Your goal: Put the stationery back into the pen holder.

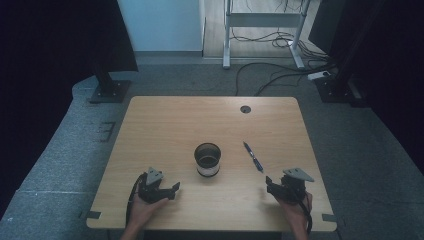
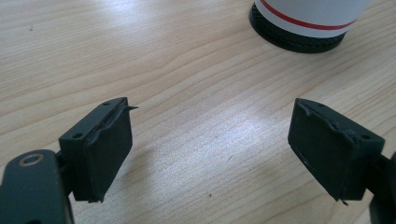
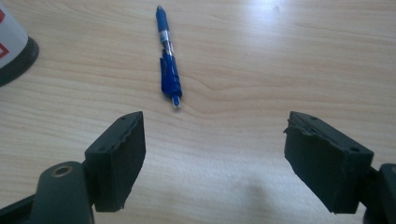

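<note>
Pale wood-grain table (image 1: 165, 125), with a round cable hole (image 1: 245, 109) near the far edge. At the middle, upright, a cup (image 1: 207, 159) with dark open mouth, white wall, red stripe and black ribbed base. Just right of it, apart from it, a blue pen (image 1: 253, 157) flat on the wood, lying slantwise, far end toward the cup side, near end toward the right gripper (image 1: 272, 186).

Near the front edge, left of the cup and well apart from it, the left gripper (image 1: 172, 189) in the person's left hand (image 1: 146, 206), pointing rightward. In the left gripper view, jaws spread wide with bare wood between, nothing pinched; cup base (image 2: 299, 39) beyond, up and to the right, untouched.

At the front right, the right gripper in the right hand (image 1: 295, 207), grey three-cornered plate on top. In the right gripper view, jaws likewise held wide apart, holding nothing; pen (image 3: 168, 58) ahead of the gap, nearer the left jaw, its tip close but not between them; edge of the cup base (image 3: 16, 58) at far left
</note>
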A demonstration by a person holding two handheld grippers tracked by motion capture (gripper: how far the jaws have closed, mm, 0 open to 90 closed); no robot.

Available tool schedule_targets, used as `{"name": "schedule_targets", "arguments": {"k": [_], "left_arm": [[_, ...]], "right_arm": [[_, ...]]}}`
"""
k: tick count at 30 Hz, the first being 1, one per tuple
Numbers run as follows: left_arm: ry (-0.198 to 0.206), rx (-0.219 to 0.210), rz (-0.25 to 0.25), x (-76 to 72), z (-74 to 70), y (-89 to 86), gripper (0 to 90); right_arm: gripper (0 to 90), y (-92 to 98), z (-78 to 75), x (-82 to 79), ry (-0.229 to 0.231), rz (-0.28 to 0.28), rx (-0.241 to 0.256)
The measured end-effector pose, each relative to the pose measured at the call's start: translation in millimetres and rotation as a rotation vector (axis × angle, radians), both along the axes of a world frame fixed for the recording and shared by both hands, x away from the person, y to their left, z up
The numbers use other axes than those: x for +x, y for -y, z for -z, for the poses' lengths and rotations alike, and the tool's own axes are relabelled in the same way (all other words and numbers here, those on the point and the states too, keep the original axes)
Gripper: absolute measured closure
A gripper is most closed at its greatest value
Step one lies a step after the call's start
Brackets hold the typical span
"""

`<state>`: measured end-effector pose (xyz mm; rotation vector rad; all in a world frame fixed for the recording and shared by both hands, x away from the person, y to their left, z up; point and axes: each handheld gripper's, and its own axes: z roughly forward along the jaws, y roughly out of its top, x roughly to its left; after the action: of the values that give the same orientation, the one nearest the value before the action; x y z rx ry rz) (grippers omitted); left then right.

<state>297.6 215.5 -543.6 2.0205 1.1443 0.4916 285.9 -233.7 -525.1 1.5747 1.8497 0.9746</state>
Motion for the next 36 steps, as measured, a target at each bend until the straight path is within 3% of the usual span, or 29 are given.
{"name": "schedule_targets", "arguments": {"k": [4, 27, 31, 36], "left_arm": [[0.002, 0.008, -0.005, -0.1, 0.2, 1.0, 14.2], [-0.024, 0.042, -0.008, 2.2, 1.0, 4.0, 14.3], [-0.032, 0.058, -0.008, 3.2, 1.6, 5.6, 14.3], [-0.033, 0.059, -0.011, 3.2, 1.6, 5.6, 14.5]], "right_arm": [[21.0, -3.9, -4.3, 7.8, -0.004, -0.003, 0.022], [30.9, -42.8, -36.2, 47.0, 0.028, -0.109, -0.011], [32.9, -50.0, -39.6, 62.7, 0.025, -0.124, -0.037], [35.6, -52.3, -42.1, 73.5, 0.03, -0.13, 0.0]]}}
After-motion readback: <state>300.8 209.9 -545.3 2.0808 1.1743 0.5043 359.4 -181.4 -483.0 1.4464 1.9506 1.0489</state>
